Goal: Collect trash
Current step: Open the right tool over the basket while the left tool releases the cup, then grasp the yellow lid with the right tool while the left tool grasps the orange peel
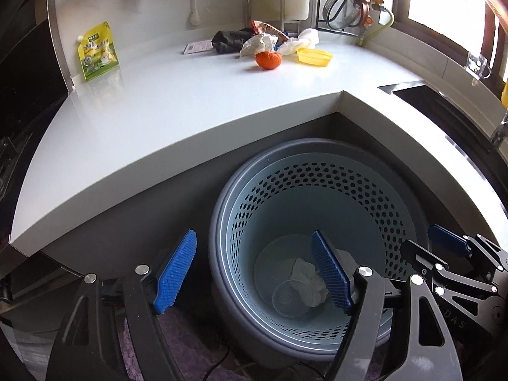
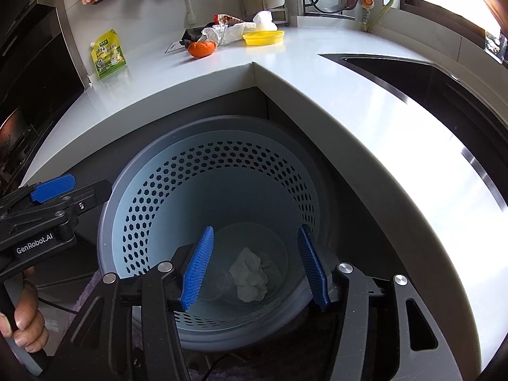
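A pale blue perforated trash bin (image 1: 317,190) (image 2: 222,171) stands on the floor in the corner under the white counter. At its bottom lie a crumpled white paper (image 1: 309,281) (image 2: 249,277) and a clear plastic cup (image 1: 287,298). My left gripper (image 1: 254,273) hangs open over the bin's left rim, with nothing between its blue pads. My right gripper (image 2: 254,266) is open above the bin's mouth, also empty. On the counter at the back lies more trash: an orange peel (image 1: 268,59) (image 2: 201,48), crumpled paper (image 1: 258,44) (image 2: 219,35), a yellow tray (image 1: 314,56) (image 2: 263,37) and a black wad (image 1: 228,40).
A green and yellow pouch (image 1: 96,51) (image 2: 109,54) leans on the back wall at the left. A dark sink (image 2: 422,76) is set into the counter (image 1: 158,117) on the right. A dish rack (image 1: 346,3) stands in the far corner. A purple mat (image 1: 177,343) lies beneath the bin.
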{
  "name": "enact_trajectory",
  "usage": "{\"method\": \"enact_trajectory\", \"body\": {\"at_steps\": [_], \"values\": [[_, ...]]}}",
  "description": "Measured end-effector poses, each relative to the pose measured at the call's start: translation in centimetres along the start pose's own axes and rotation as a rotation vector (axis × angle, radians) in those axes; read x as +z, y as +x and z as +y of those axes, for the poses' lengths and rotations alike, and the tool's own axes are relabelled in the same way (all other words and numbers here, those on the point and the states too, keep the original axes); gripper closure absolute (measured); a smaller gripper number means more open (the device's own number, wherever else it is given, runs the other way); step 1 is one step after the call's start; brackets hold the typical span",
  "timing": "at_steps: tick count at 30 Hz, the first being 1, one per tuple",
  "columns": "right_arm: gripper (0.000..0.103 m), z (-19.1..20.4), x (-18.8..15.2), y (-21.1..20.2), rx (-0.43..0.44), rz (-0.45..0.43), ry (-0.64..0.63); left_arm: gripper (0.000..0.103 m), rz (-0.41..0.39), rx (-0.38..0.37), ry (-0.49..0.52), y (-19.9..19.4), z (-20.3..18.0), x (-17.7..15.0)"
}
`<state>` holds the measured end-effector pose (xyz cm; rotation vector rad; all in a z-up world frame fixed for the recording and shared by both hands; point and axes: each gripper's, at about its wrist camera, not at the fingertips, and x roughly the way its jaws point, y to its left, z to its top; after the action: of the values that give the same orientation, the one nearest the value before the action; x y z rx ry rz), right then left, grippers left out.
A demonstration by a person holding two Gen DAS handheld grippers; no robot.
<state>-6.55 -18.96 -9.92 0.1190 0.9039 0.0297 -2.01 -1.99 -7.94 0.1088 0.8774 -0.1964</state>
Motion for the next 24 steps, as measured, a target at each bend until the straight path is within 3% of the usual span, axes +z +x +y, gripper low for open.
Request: {"method": "enact_trajectory", "body": {"at_steps": [13, 24], "values": [[0.045, -0.4, 1.2, -1.5, 0.007, -0.065, -0.003, 0.022, -0.068, 0.018, 0.003, -1.6, 0.5, 1.2], [0.035, -1.1, 6.1, -2.1, 0.027, -0.153, -0.032, 0.009, -0.161, 0.038, -0.026, -2.4, 1.7, 5.4]]}}
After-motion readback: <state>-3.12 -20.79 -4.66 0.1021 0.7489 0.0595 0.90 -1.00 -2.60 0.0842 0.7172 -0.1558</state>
